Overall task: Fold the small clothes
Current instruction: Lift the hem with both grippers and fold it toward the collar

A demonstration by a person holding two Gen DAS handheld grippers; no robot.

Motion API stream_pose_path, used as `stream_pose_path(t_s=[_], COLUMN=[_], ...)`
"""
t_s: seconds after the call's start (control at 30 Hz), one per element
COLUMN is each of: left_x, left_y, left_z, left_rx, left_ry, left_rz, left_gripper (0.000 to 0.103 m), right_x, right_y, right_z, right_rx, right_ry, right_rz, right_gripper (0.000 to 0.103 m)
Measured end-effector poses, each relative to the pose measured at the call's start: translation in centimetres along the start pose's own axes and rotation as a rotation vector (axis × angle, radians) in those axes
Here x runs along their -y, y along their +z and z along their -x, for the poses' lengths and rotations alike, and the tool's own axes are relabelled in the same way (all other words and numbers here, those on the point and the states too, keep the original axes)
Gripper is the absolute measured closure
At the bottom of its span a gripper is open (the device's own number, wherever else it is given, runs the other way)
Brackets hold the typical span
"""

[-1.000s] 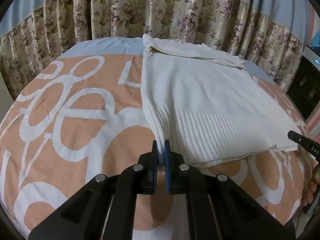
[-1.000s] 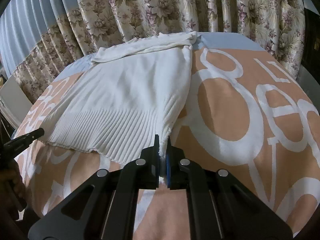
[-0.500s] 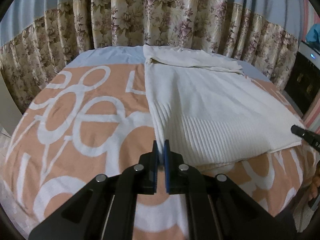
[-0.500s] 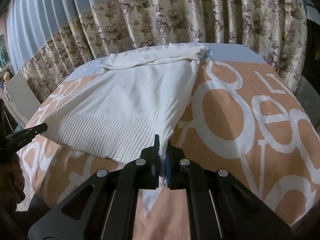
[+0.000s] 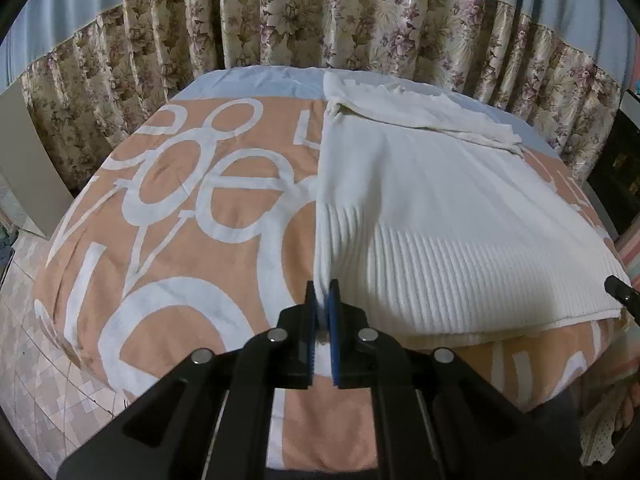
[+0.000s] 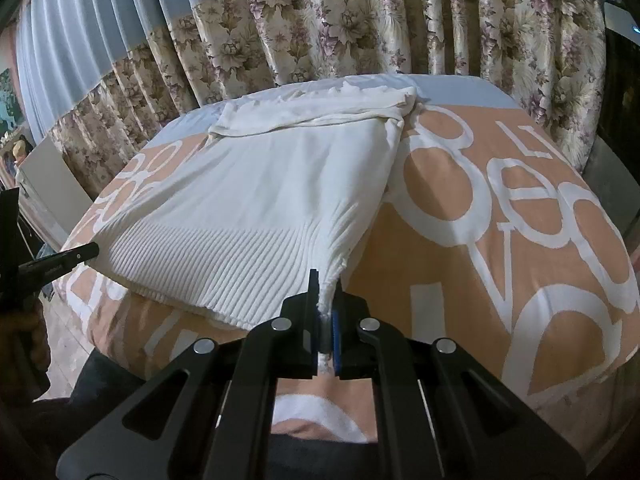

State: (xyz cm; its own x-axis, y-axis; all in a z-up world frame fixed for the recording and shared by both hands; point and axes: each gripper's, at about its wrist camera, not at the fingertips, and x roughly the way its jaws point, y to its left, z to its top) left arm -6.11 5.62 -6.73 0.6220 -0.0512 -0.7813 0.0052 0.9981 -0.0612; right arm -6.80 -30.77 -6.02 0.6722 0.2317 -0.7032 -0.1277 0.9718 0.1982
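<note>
A white ribbed sweater [image 5: 440, 216] is lying spread on the peach-and-white bed cover [image 5: 192, 216], its sleeves folded across the far end near the floral curtain [image 5: 320, 20]. The left gripper [image 5: 322, 300] is pinching one hem corner; the right gripper [image 6: 326, 296] is pinching the other, both corners lifted slightly.

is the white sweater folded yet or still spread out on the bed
Mostly spread: the white sweater lies open across the bed, only its sleeves folded across the top. Each claw pinches a ribbed hem corner.
</note>
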Motion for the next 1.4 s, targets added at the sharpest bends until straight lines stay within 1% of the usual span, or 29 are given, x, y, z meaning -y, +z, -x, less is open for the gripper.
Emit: stream_pose_path(t_s=[0.07,0.23,0.4,0.47,0.53,0.6,0.67,0.77,0.87,0.93,1.03,1.1,1.17,1.27,1.37,1.4], left_x=[0.3,0.8,1.6,1.8,1.8,1.9,1.9,2.0,2.1,1.8,2.6,3.1,3.2,3.5,4.1,4.3], left_y=[0.0,0.6,2.3,3.3,4.8,6.3,8.5,12.2,16.0,18.2,21.3,22.8,24.6,27.1,29.6,29.9], left_z=[1.0,2.3,2.7,2.4,1.9,1.5,1.1,0.1,-2.5,-4.7,-8.6,-10.7,-13.7,-18.0,-21.3,-21.8], left_rx=[0.020,0.039,0.070,0.086,0.105,0.131,0.165,0.213,0.218,0.197,0.189,0.190,0.179,0.135,0.124,0.123], left_ry=[0.006,-0.022,-0.047,-0.052,-0.074,-0.076,-0.079,-0.071,-0.064,-0.074,-0.040,-0.020,-0.020,-0.019,0.010,0.014], left_rz=[-0.019,-0.023,-0.022,-0.025,-0.017,-0.020,-0.020,-0.021,-0.016,0.015,-0.008,-0.019,0.001,0.025,0.011,0.004], left_gripper=[0.098,0.098,0.098,0.098,0.098,0.098,0.098,0.098,0.098,0.098,0.098,0.098,0.098,0.098,0.097,0.097], right_x=[0.0,0.5,0.7,0.9,1.1,1.1,1.1,1.9,3.5,4.4,5.7,6.4,7.2,8.5,9.5,9.7], right_y=[0.2,1.2,3.5,4.4,5.9,7.6,9.2,12.1,15.5,17.1,19.7,20.8,22.1,23.8,25.9,26.7], right_z=[0.6,1.6,1.7,1.3,0.6,0.0,-0.8,-2.5,-4.9,-6.5,-9.7,-11.7,-14.4,-17.4,-20.0,-21.0], right_rx=[0.011,0.039,0.074,0.077,0.077,0.098,0.113,0.123,0.114,0.109,0.091,0.074,0.054,0.027,0.009,0.007], right_ry=[-0.006,-0.020,-0.023,-0.009,0.032,0.049,0.051,0.075,0.123,0.118,0.104,0.092,0.069,0.047,0.029,0.020], right_rz=[-0.004,-0.025,-0.026,-0.038,-0.065,-0.072,-0.070,-0.103,-0.184,-0.210,-0.244,-0.250,-0.259,-0.287,-0.294,-0.288], right_gripper=[0.098,0.098,0.098,0.098,0.098,0.098,0.098,0.098,0.098,0.098,0.098,0.098,0.098,0.098,0.098,0.098])
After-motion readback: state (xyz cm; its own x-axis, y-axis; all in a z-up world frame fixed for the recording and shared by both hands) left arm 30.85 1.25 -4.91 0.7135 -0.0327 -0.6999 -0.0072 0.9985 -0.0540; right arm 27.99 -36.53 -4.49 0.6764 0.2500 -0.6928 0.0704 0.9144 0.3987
